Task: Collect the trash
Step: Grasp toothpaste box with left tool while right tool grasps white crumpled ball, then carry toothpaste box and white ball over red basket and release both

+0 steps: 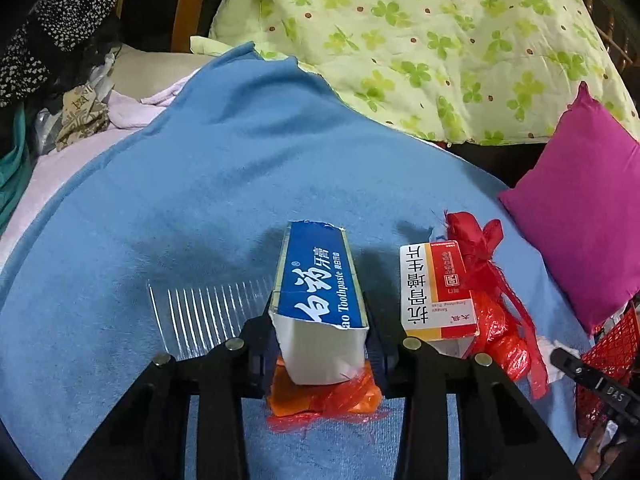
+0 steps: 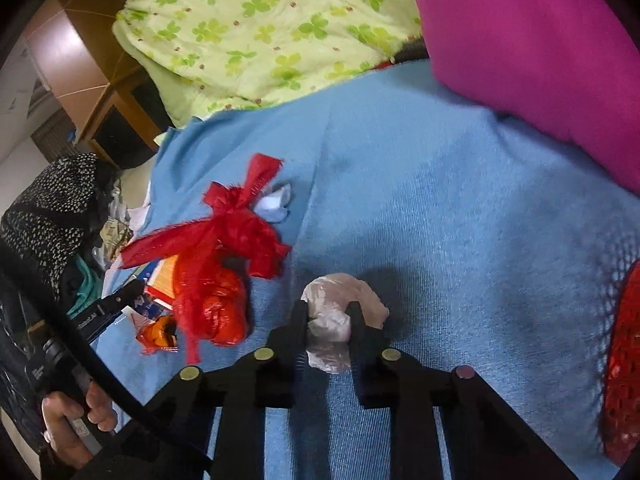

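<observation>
- Gripping a torn-open blue-and-white cardboard toothpaste box (image 1: 318, 304), the left gripper (image 1: 320, 344) hovers above the blue blanket (image 1: 200, 200).
- The right gripper (image 2: 328, 320) pinches a crumpled whitish plastic wad (image 2: 340, 312) mid-blanket.

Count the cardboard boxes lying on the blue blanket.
2. The blue toothpaste carton sits between the left gripper fingers, over orange plastic scraps. The white, red and yellow medicine box lies just right of it, against the red plastic bag. Others may be hidden under the bag.
</observation>
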Demonstrator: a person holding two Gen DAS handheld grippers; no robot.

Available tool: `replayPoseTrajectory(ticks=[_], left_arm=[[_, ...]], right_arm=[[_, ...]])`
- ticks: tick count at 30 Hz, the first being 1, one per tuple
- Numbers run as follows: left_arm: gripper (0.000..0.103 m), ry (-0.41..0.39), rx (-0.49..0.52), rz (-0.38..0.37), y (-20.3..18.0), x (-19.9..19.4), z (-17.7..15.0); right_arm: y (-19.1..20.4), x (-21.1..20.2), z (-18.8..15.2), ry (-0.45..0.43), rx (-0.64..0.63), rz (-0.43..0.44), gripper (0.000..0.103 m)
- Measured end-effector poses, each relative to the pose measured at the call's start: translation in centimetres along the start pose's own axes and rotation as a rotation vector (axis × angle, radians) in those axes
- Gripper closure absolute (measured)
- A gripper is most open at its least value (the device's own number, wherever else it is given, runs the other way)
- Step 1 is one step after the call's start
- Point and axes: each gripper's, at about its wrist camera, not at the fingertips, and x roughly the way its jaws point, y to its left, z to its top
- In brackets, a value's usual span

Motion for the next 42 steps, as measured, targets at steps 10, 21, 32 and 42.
replayPoseTrajectory(ticks=[10, 21, 32, 42], left_arm=[[0.064, -0.179, 0.079, 0.065, -1.2, -6.9, -0.3], [0.064, -0.295, 0.171, -0.023, -6.9, -14.7, -3.4], [0.064, -0.318, 0.337, -0.056, -17.4, -20.0, -6.0], [0.064, -0.368, 0.489, -0.072, -25.4, -24.0, -6.9]], right_arm=[[1.7, -5.7, -0.8, -0.157, -0.08, 0.026, 0.084], [1.5, -14.4, -2.2, -0.384, -0.112, 0.041, 0.084], [-3.0, -24.1, -4.9, -0.5, -0.023, 0.064, 0.084], [-5.5, -31.3, -4.8, -0.528, 0.016, 0.09, 0.083]])
